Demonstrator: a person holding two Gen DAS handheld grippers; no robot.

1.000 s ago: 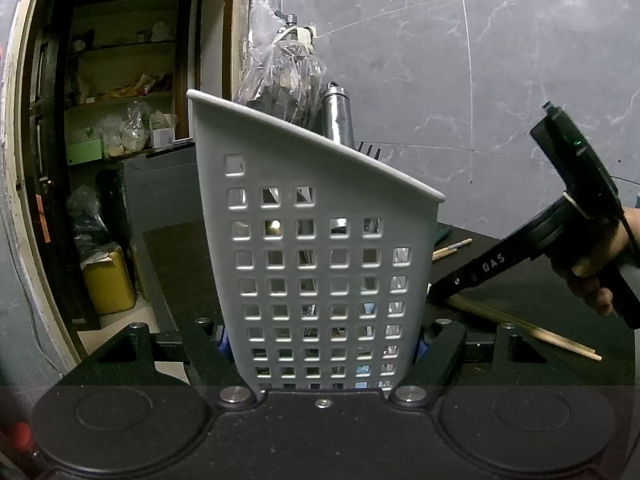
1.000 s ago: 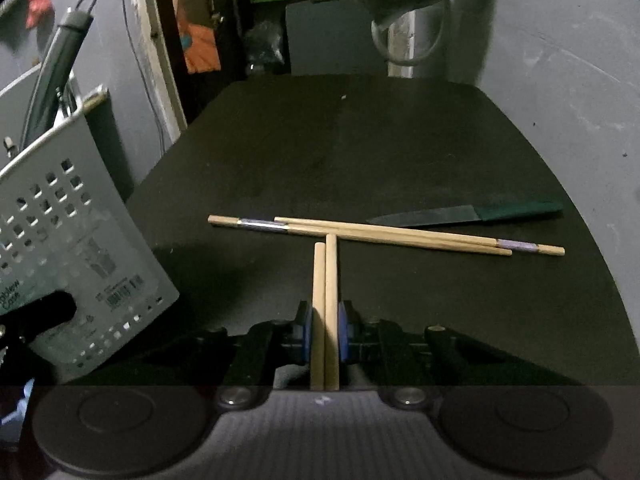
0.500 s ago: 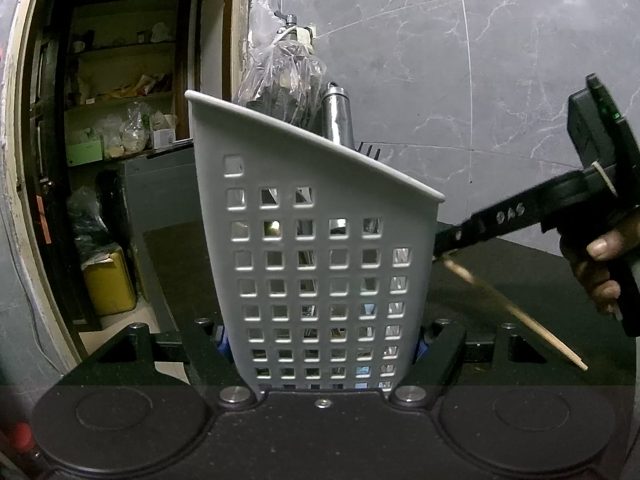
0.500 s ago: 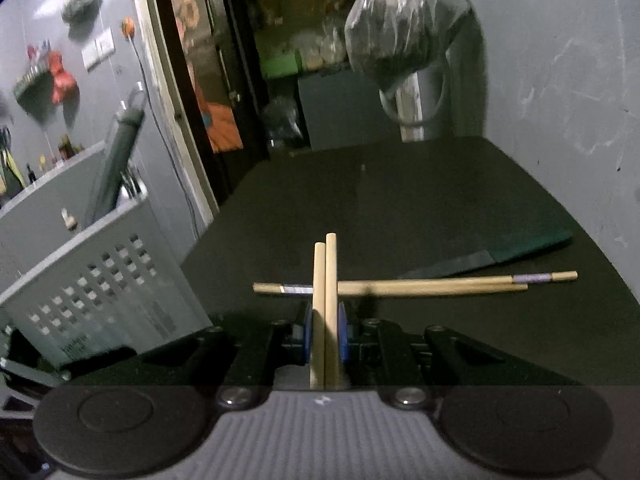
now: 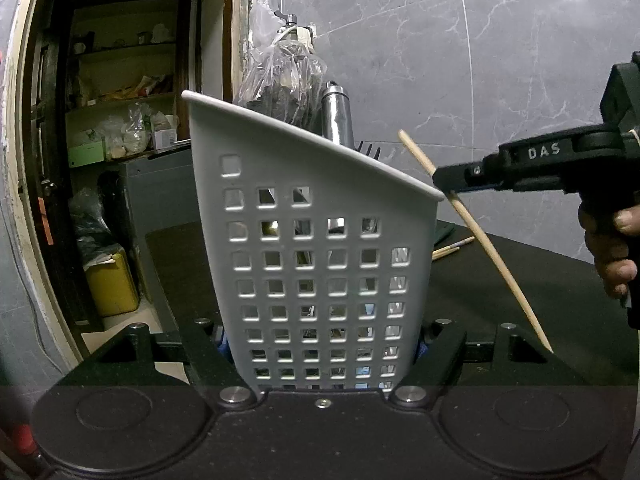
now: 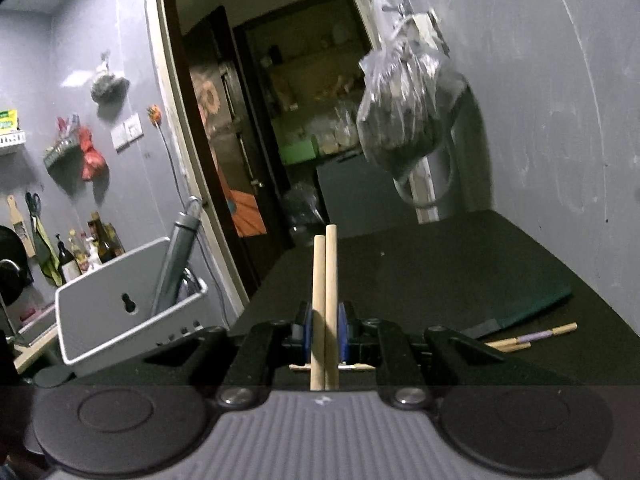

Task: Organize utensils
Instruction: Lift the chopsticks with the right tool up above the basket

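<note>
My left gripper (image 5: 322, 346) is shut on the lower part of a white perforated utensil basket (image 5: 312, 240), which stands upright in front of the camera. A metal handle (image 5: 338, 116) and dark utensil tips stick out of its top. My right gripper (image 6: 325, 328) is shut on a pair of wooden chopsticks (image 6: 325, 280) that point up and forward. In the left wrist view, that right gripper (image 5: 450, 182) hovers just right of the basket's rim, with the chopsticks (image 5: 484, 252) slanting through it. From the right wrist, the basket (image 6: 120, 300) sits to the lower left.
Another pair of chopsticks (image 6: 532, 336) and a knife with a green handle (image 6: 536, 304) lie on the black table (image 6: 440, 264) to the right. A plastic bag (image 6: 400, 120) hangs on the grey wall. An open doorway lies behind the table.
My right gripper has risen off the table with the chopsticks and tipped upward, coming close to the basket's rim. The left gripper and basket have stayed still.
</note>
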